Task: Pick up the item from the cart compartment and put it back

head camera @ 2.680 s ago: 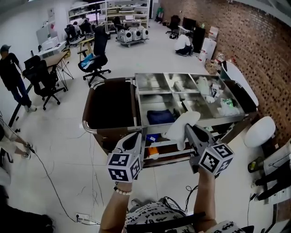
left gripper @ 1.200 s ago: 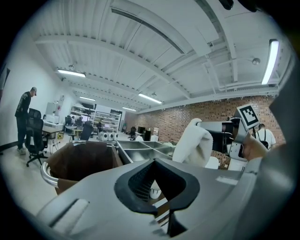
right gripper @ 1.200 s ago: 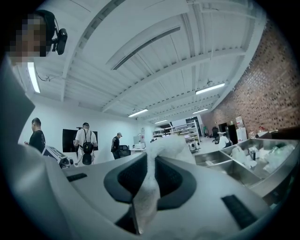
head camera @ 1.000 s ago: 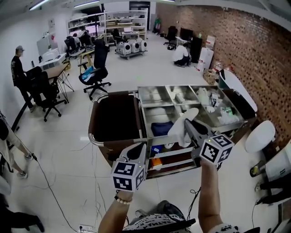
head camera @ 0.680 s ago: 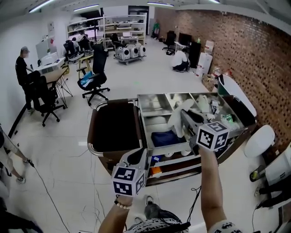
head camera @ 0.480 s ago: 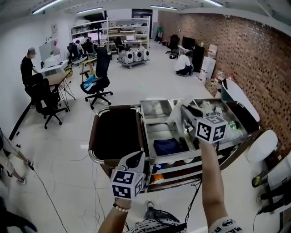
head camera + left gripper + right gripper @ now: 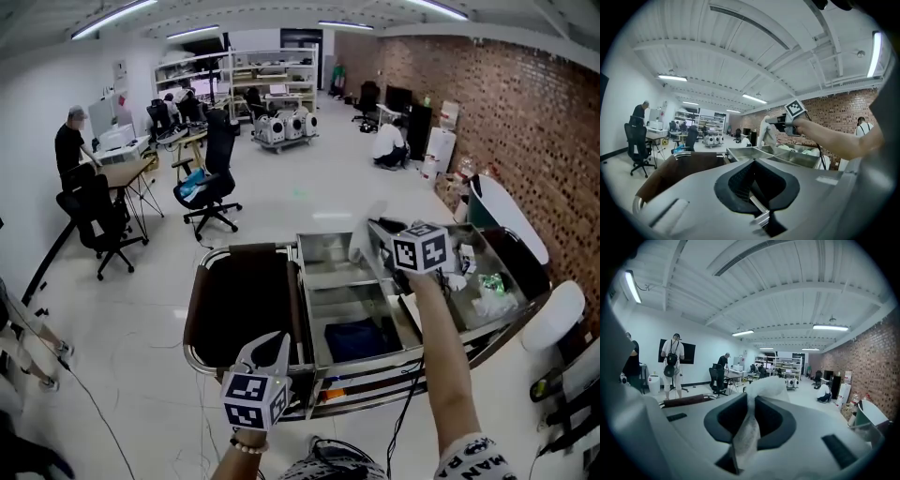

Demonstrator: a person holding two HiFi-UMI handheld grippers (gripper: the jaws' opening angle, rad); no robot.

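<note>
Two grippers. We read the left gripper (image 7: 273, 339) as closed and empty, low at the cart's (image 7: 190, 323) near edge. The right gripper (image 7: 375, 231) pinches a white cloth (image 7: 360, 242) over the far compartments. The cloth hangs off the jaw tips, long axis roughly vertical, loose end down.

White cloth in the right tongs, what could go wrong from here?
1. The right tongs pinch only a narrow bunch of the white cloth, so it might slip out before it's placed.
2. Its loose end hangs free above the cart and its steel dividers; it may snag or drape across two compartments when released.
</note>
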